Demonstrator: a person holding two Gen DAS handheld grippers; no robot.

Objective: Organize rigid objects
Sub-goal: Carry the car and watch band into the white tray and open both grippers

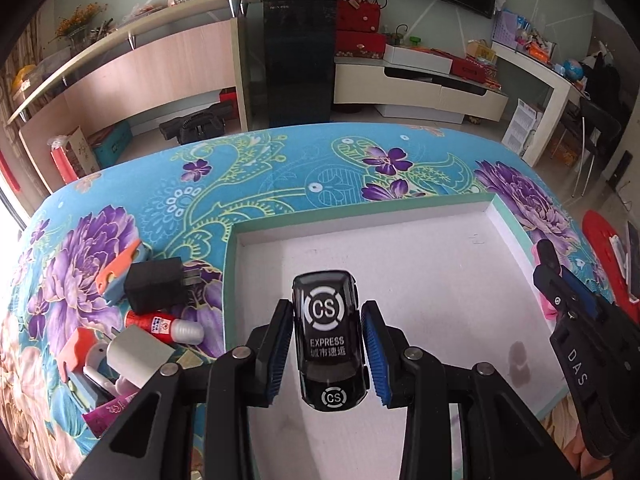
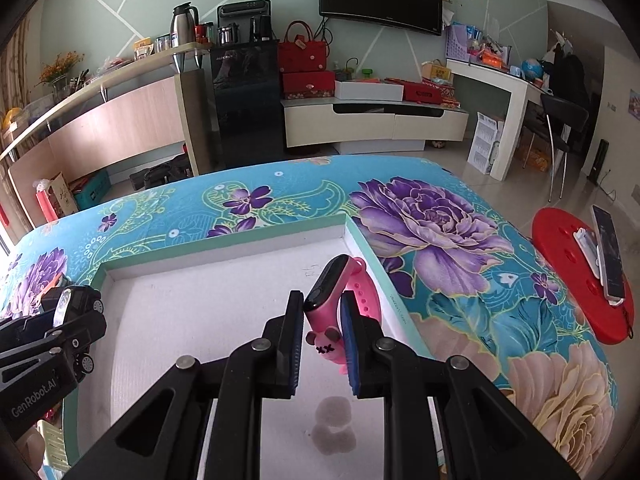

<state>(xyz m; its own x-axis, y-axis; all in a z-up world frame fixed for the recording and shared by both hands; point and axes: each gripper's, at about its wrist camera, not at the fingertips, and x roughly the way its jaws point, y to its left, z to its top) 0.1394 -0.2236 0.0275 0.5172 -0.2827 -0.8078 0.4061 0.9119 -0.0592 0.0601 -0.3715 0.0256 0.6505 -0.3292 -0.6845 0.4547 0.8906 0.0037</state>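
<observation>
My left gripper (image 1: pixel 327 354) is shut on a black toy car (image 1: pixel 329 336) with white "CS EXPRESS" lettering, held above the white inside of a shallow tray (image 1: pixel 440 280) with a mint green rim. My right gripper (image 2: pixel 321 338) is shut on a pink child's watch (image 2: pixel 332 304) with a black face, over the tray's right part (image 2: pixel 224 304). In the right wrist view the left gripper (image 2: pixel 52 344) with the toy car (image 2: pixel 78 304) shows at the left edge. In the left wrist view the right gripper (image 1: pixel 576 320) comes in from the right.
Left of the tray lies a heap of small items: a black plug adapter (image 1: pixel 154 286), a red and white glue tube (image 1: pixel 164 326), an orange and blue cutter (image 1: pixel 120 272), a white roll (image 1: pixel 138 354). The flowered blue tablecloth (image 2: pixel 460 232) covers the table. A red stool (image 2: pixel 580 272) with a phone stands right.
</observation>
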